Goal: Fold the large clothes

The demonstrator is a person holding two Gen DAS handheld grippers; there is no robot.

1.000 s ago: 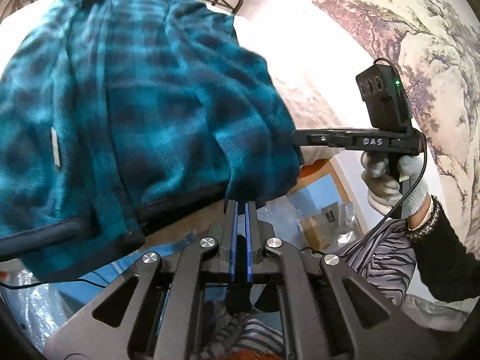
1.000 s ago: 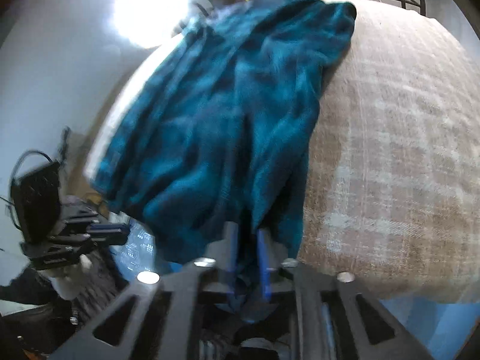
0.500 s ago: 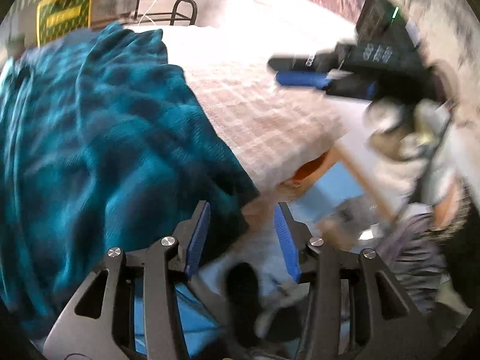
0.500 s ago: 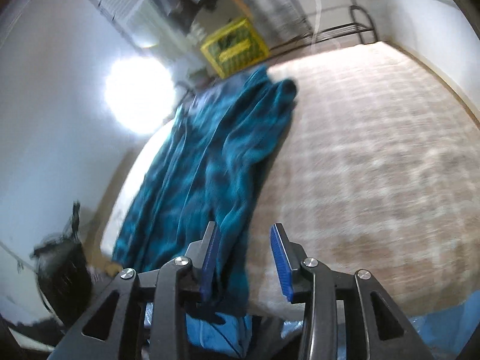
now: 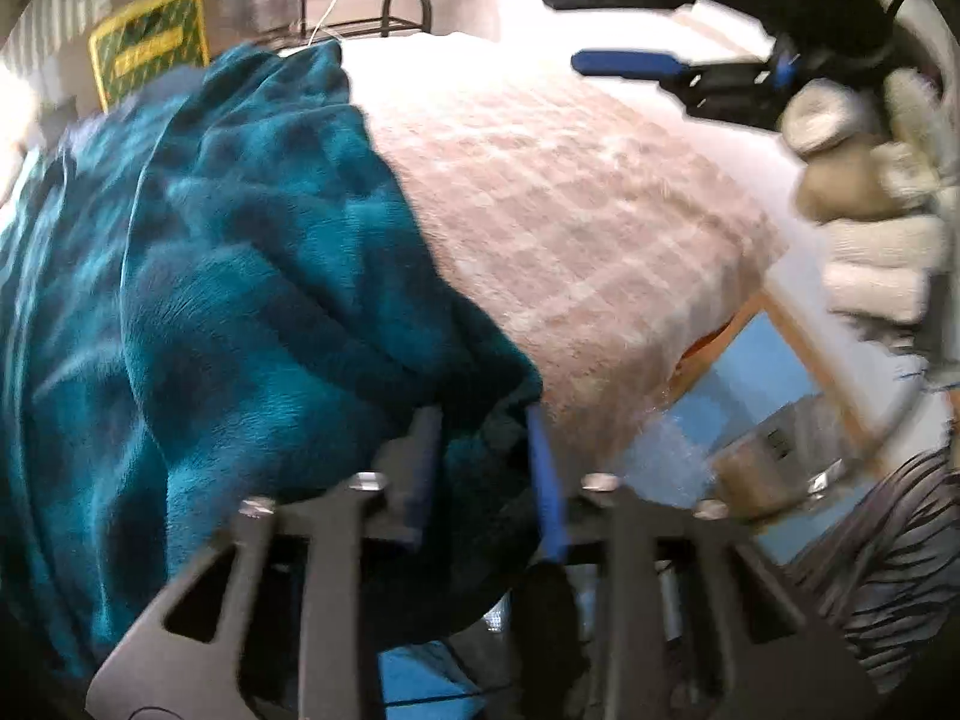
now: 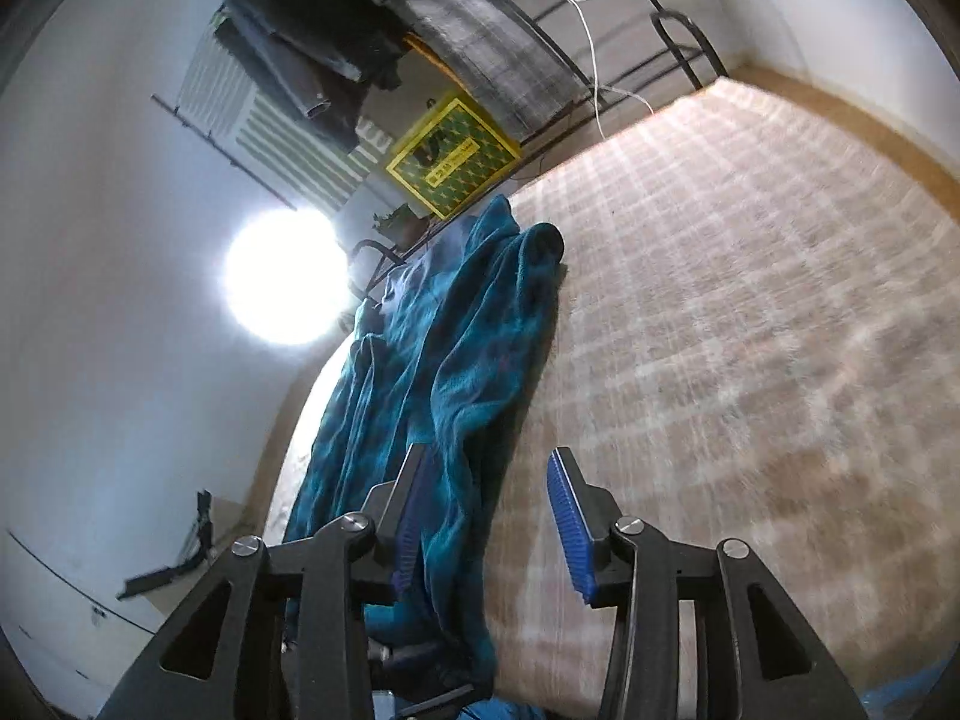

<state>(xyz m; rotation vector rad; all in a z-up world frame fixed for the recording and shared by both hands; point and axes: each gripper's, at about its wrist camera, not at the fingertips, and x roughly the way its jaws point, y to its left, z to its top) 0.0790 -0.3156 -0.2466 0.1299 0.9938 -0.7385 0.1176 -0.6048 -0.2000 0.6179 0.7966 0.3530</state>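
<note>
A teal plaid fleece garment (image 5: pixel 228 276) lies bunched along the left side of a bed with a pinkish plaid cover (image 5: pixel 576 222). My left gripper (image 5: pixel 483 468) is open at the bed's near edge, with the garment's corner lying between its blue pads. My right gripper (image 6: pixel 489 516) is open above the bed; the garment (image 6: pixel 444 372) stretches away from its left finger and partly drapes between the fingers. In the left wrist view the right gripper (image 5: pixel 648 30), held by a gloved hand, hovers open at the upper right.
A metal bed rail (image 6: pixel 684 42) stands at the bed's far end, with a yellow-green box (image 6: pixel 450 156) and hanging dark clothes (image 6: pixel 312 60) beyond. White walls lie to the left. Blue flooring and plastic bags (image 5: pixel 750 420) lie beside the bed.
Both grippers were shut on the garment's edge a second ago; both have opened and let it drop. The right gripper has lifted and swung over the bed.
</note>
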